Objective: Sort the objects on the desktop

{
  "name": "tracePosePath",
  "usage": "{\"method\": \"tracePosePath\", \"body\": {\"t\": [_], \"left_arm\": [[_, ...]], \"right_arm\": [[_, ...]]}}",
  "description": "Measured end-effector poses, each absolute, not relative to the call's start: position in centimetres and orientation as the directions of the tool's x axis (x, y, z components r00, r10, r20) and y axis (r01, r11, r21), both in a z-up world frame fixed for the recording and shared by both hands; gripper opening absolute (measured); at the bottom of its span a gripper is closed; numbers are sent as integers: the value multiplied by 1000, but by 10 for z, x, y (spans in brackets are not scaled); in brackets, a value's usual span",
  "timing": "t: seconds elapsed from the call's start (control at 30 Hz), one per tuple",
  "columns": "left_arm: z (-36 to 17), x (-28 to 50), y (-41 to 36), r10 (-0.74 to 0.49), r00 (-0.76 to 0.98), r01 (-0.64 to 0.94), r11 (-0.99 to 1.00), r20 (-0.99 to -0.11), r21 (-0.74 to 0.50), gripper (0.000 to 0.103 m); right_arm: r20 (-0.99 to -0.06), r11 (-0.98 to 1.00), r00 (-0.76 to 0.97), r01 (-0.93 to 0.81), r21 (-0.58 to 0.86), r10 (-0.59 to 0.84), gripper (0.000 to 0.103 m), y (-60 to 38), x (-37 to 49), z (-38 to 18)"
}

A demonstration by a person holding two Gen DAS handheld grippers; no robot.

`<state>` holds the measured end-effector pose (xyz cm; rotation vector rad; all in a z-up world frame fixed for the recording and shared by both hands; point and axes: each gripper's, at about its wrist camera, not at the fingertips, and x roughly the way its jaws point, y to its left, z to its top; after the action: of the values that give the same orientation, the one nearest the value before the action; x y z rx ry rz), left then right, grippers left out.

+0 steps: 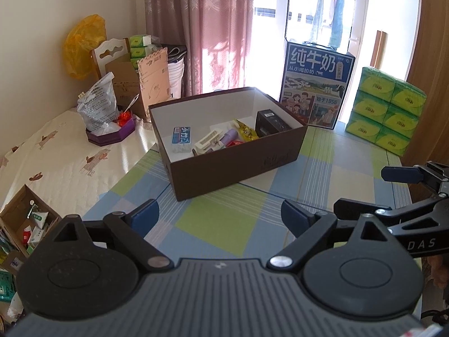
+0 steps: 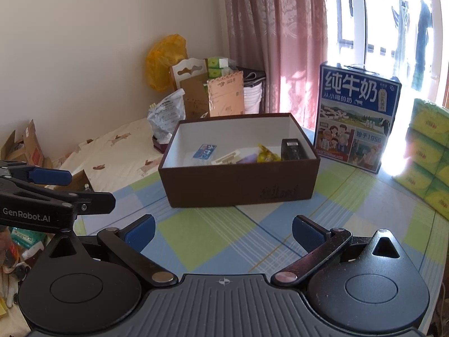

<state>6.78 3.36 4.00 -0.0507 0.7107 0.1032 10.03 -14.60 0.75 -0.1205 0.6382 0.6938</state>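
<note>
Brown open box with white inside, odds and ends in it, both grippers spread wide, empty.

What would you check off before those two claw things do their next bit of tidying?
1. Left gripper open, nothing between its pads: ok.
2. Right gripper open and empty: ok.
3. Brown box upright, top open, room left inside: ok.
4. Small items already in it, such as the black box and the yellow packet: ok.
5. Loose items left on the checked tablecloth near the grippers: none seen; beyond the frame, cannot tell.
6. Grippers apart from each other: ok.
</note>
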Motion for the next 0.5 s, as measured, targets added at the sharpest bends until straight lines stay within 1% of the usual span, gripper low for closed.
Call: {"method": "tracePosePath", "body": {"t": [0.5], "left_arm": [[24,55,29,77,723,-119,993,-687,-13,92]], "right_arm": [[-619,773,571,-628,93,539,101,-148,79,-6]]}}
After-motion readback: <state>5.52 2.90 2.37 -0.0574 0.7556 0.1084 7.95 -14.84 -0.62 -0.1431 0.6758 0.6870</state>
